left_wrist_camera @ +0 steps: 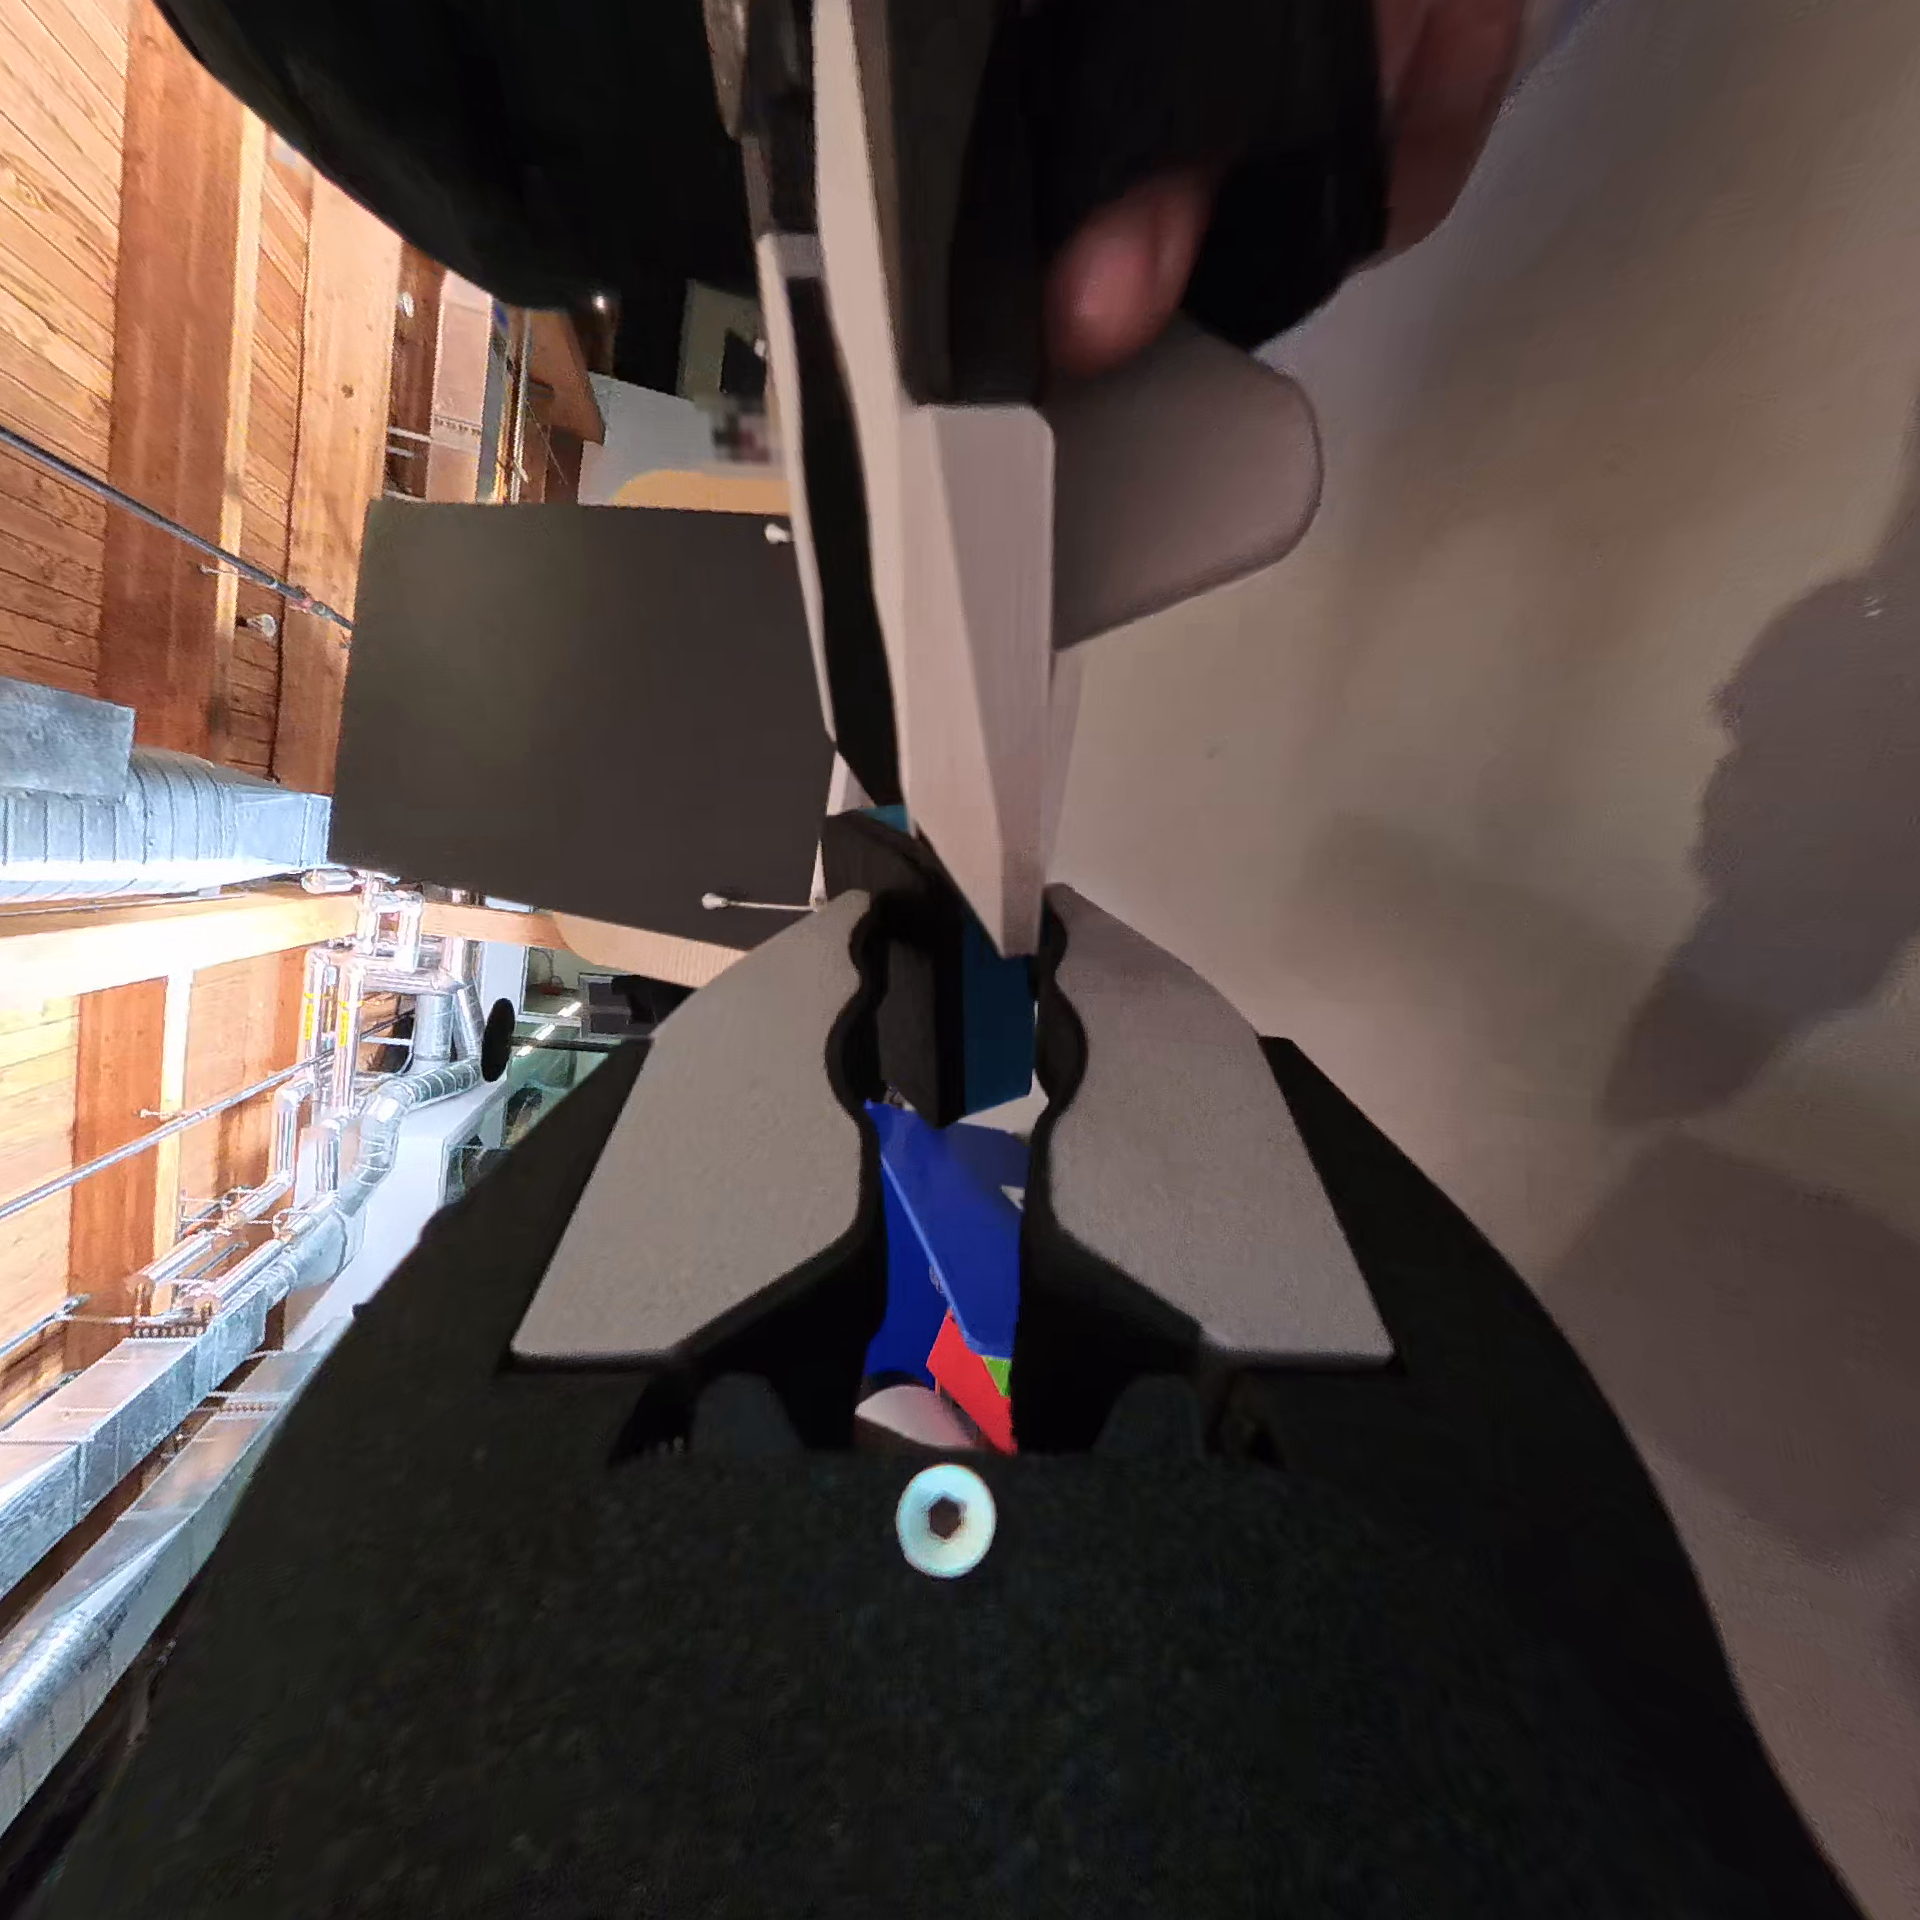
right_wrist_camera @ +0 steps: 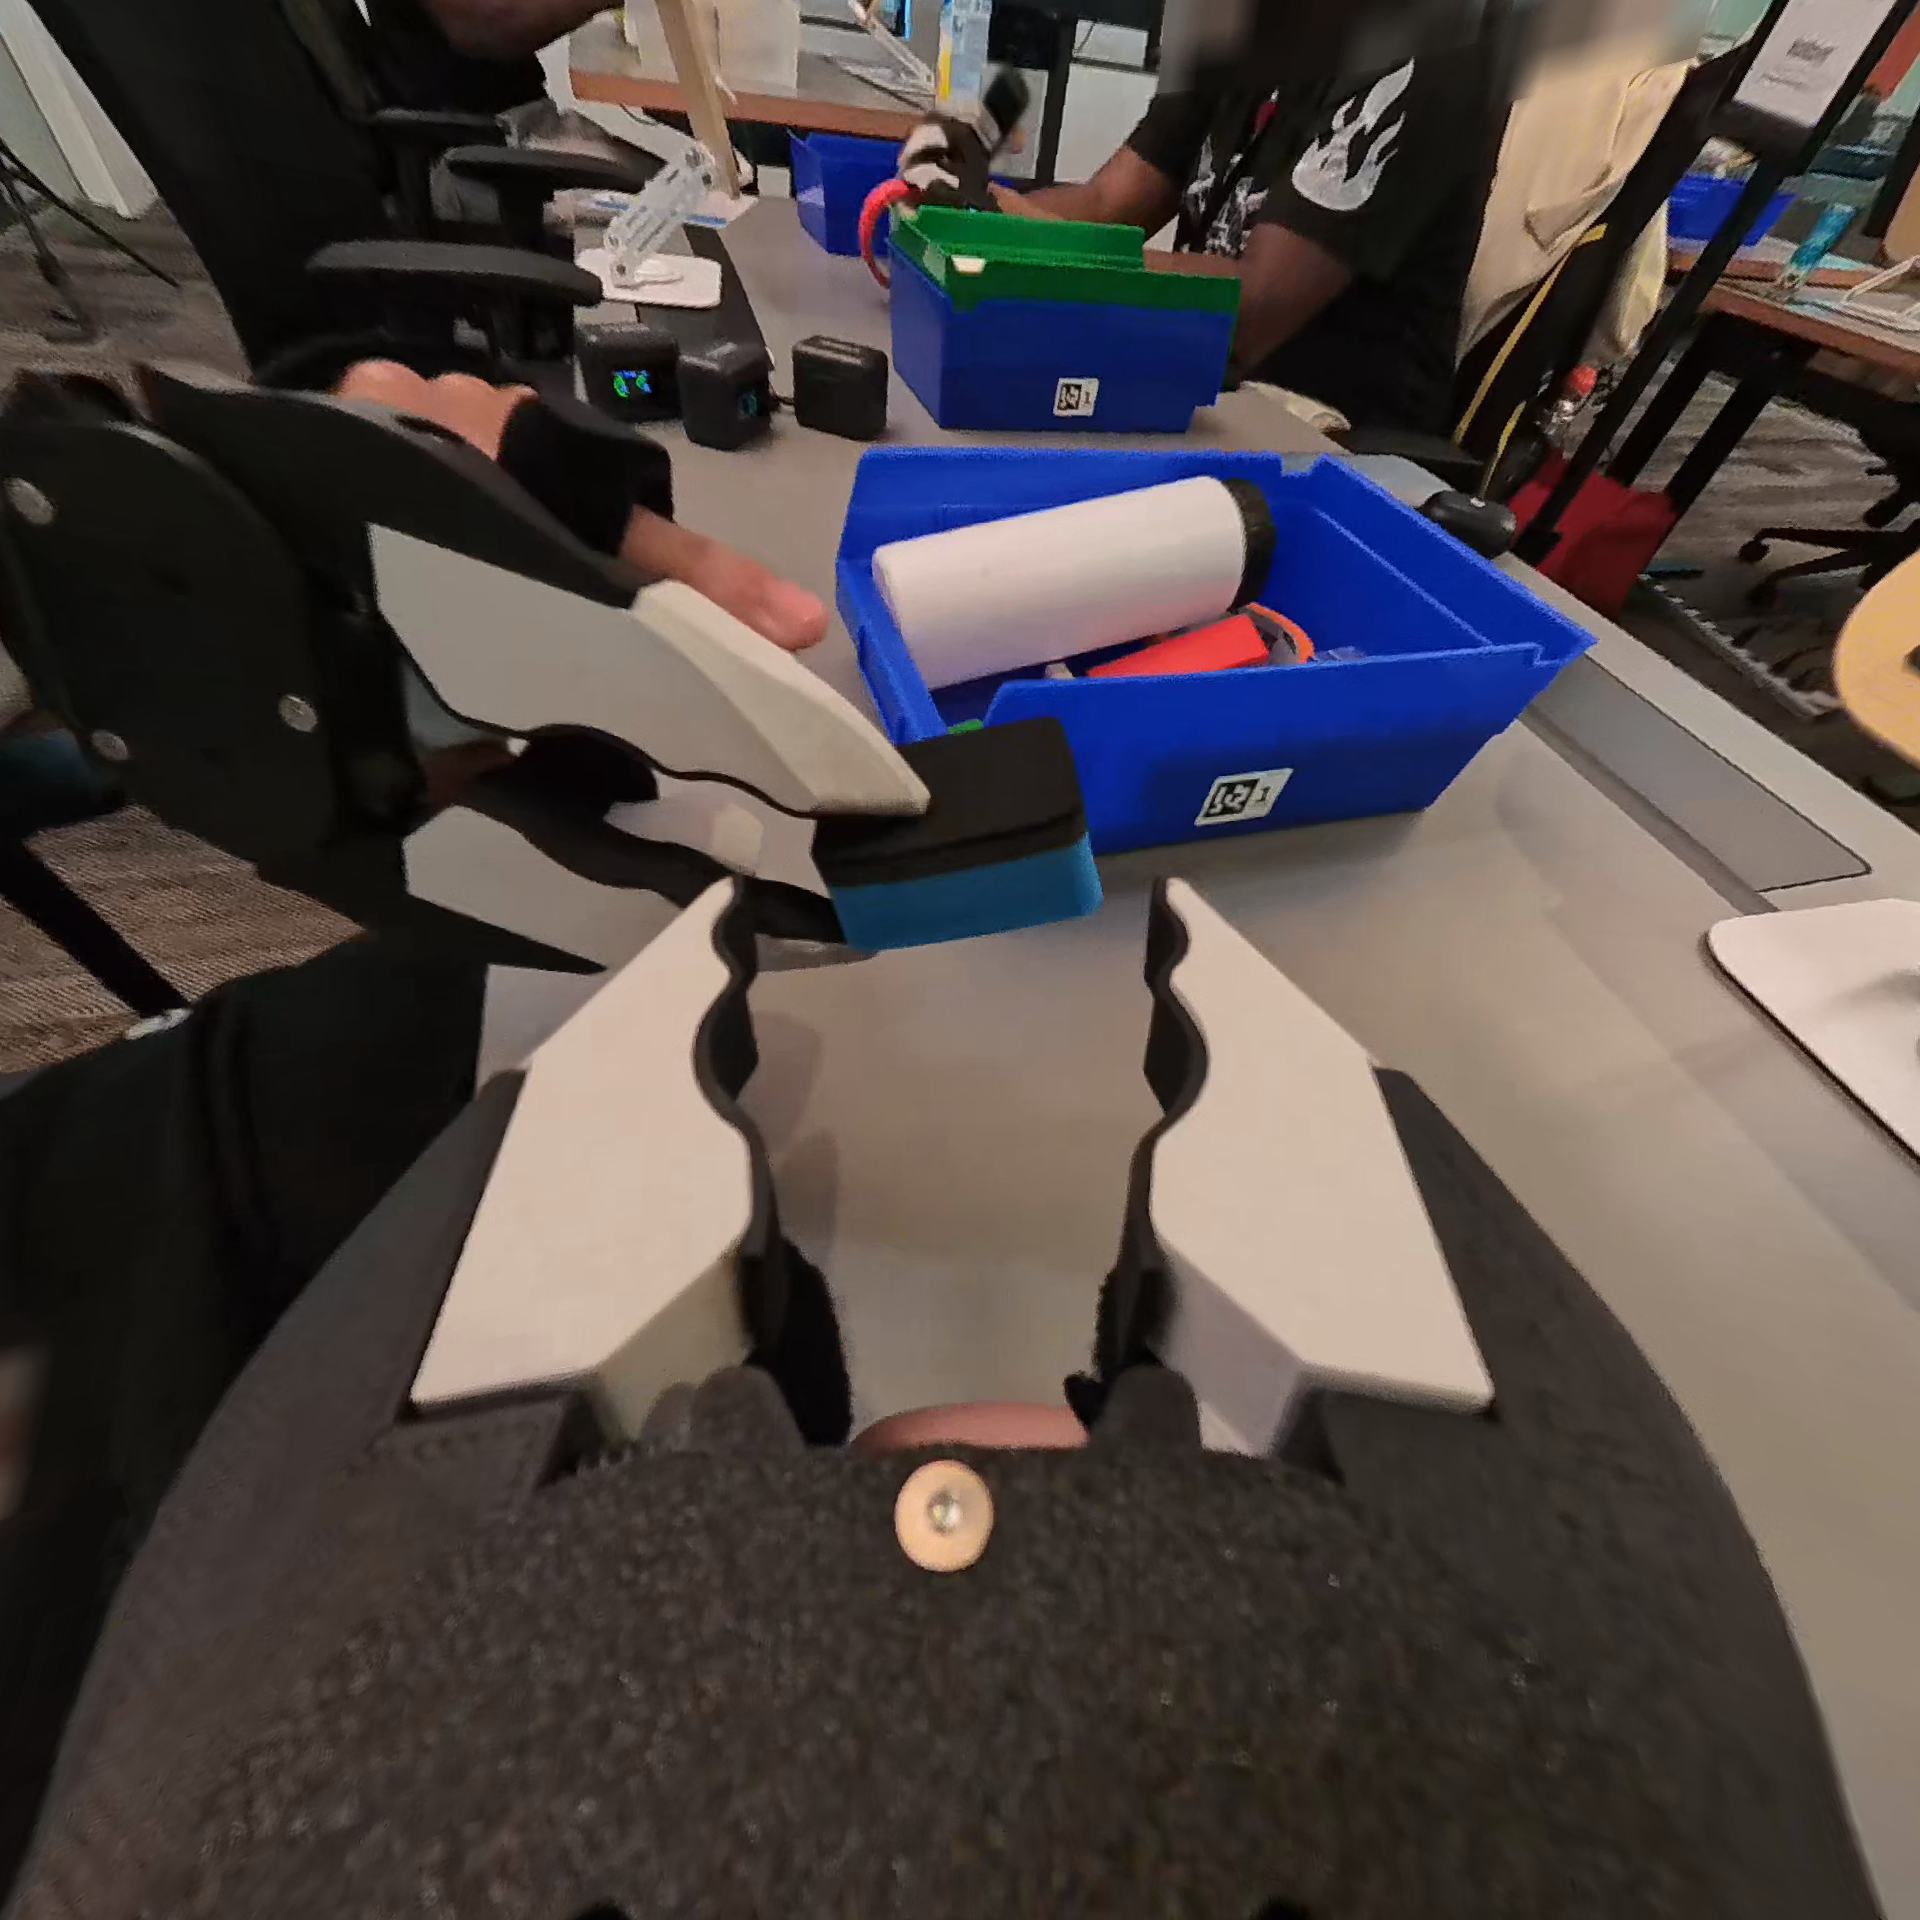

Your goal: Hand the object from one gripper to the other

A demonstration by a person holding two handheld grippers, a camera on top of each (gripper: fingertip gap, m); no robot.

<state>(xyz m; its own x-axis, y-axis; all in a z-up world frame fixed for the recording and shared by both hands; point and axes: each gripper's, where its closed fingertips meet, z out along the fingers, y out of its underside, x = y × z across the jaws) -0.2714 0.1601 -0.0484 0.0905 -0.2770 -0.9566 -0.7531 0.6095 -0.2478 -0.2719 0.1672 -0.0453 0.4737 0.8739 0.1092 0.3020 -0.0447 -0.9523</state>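
You have two claws in play and one block between them. Your left claw is clamped on the block, its two pale fingers pinching it from either side near one end. Your right claw stands wide apart, gripping nothing, with its fingertips just short of the block. In the left wrist view one of its fingers reaches right up beside the block, but you cannot tell from either view whether it touches.

The block is a single small rectangular pad with rounded corners, in two layers: a black layer and a blue one. In the right wrist view the black lies on top and the blue underneath. It is held up off the counter, level, just in front of the nearer bin, and most of its length sticks out clear of the left claw.

On the counter you can count two blue bins close by. The nearer bin carries a square tag on its front wall and holds one white cylinder with a black cap lying on its side, and one red item beneath it, among smaller things too hidden to name. The farther bin has a green insert across its top. Three small black devices sit in a row to its left. One white pad lies at the right edge.
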